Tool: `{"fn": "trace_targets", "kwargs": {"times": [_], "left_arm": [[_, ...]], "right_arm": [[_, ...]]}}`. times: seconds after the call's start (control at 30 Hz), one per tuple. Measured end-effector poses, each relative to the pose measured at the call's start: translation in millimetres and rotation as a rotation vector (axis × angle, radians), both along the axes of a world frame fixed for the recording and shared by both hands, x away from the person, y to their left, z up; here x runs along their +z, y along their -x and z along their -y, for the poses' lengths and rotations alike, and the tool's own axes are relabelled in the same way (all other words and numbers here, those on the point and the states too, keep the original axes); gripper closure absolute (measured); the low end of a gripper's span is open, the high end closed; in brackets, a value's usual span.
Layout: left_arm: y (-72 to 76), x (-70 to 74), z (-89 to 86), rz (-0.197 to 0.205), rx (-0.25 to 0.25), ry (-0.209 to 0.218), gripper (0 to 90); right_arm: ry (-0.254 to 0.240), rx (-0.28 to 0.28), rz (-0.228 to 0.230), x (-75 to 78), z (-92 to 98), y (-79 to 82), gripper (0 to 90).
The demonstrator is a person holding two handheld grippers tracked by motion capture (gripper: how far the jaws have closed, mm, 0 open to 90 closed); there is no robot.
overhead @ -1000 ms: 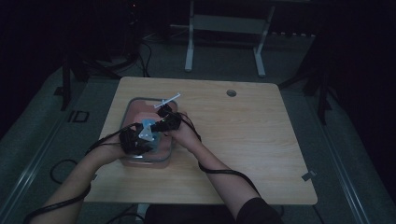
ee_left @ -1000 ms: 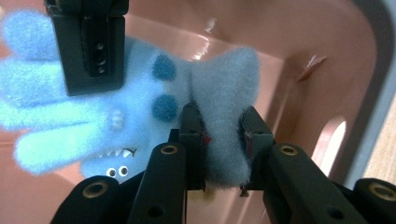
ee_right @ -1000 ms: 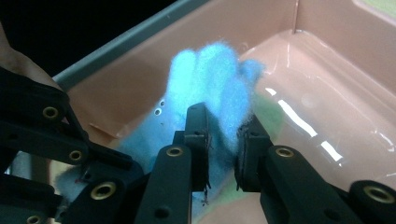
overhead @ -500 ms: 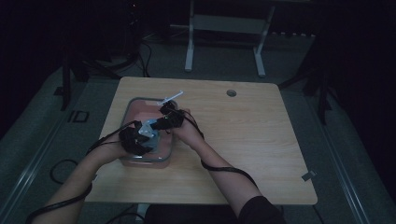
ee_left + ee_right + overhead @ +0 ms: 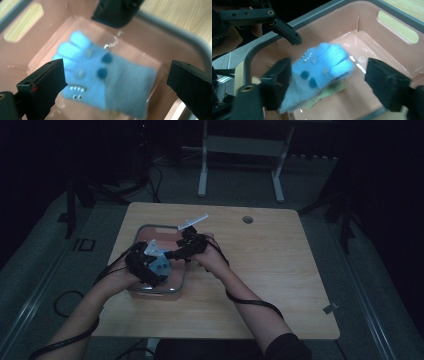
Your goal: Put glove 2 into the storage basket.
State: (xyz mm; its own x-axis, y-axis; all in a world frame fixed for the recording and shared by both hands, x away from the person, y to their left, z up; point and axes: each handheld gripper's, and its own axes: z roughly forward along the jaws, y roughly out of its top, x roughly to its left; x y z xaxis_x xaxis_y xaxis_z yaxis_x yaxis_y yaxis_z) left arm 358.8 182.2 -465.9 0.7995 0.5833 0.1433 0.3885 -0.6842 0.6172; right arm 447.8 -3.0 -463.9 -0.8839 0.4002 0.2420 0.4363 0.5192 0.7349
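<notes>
From above, we see our left gripper [image 5: 159, 266] and right gripper [image 5: 172, 255] over the pink bin [image 5: 176, 287] near the table's [image 5: 280, 270] left edge. The left gripper view shows the blue glove [image 5: 105, 82] inside the bin, between jaws that have just been opening, released. The right gripper view shows it likewise between just-opened jaws, atop a green cloth [image 5: 329, 92].

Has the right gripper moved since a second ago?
Yes. In the high view the right gripper has lifted slightly, back from the pink bin's middle toward its right rim; its jaws have just been opening, releasing the blue glove.

A dim room: grey floor [image 5: 360, 270] around a wooden table [image 5: 280, 270], metal stand [image 5: 240, 150] behind.
</notes>
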Motion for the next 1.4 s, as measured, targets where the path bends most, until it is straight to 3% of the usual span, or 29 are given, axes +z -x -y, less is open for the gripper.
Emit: {"fn": "trace_targets", "kwargs": {"times": [0.13, 0.5, 0.63, 0.77, 0.93, 1.07, 1.4], "left_arm": [[1.7, 4.2, 9.5, 0.018, -0.018, 0.021, 2.2], [3.7, 7.6, 44.2, 0.023, -0.074, 0.060, 2.2], [5.1, 6.7, 58.0, 0.017, -0.101, 0.081, 2.2], [9.0, 7.6, 70.5, 0.036, -0.121, 0.097, 2.2], [15.5, 8.3, 93.1, 0.030, -0.180, 0.115, 2.2], [17.2, 8.2, 101.6, 0.022, -0.201, 0.132, 2.2], [24.4, -3.4, 127.4, 0.004, -0.259, 0.151, 2.1]], "right_arm": [[0.025, 0.005, 0.042, -1.3, 11.6, 3.0, 18.1], [0.046, -0.031, 0.081, 2.8, 50.4, 7.5, 18.3], [0.046, -0.035, 0.088, 4.2, 60.8, 9.8, 18.4], [0.058, -0.044, 0.097, 2.9, 77.5, 13.8, 18.4], [0.066, -0.053, 0.098, -1.5, 94.2, 18.8, 18.4], [0.064, -0.068, 0.096, -3.4, 104.4, 20.8, 18.4], [0.069, -0.098, 0.088, -13.5, 138.9, 31.9, 18.4]]}}
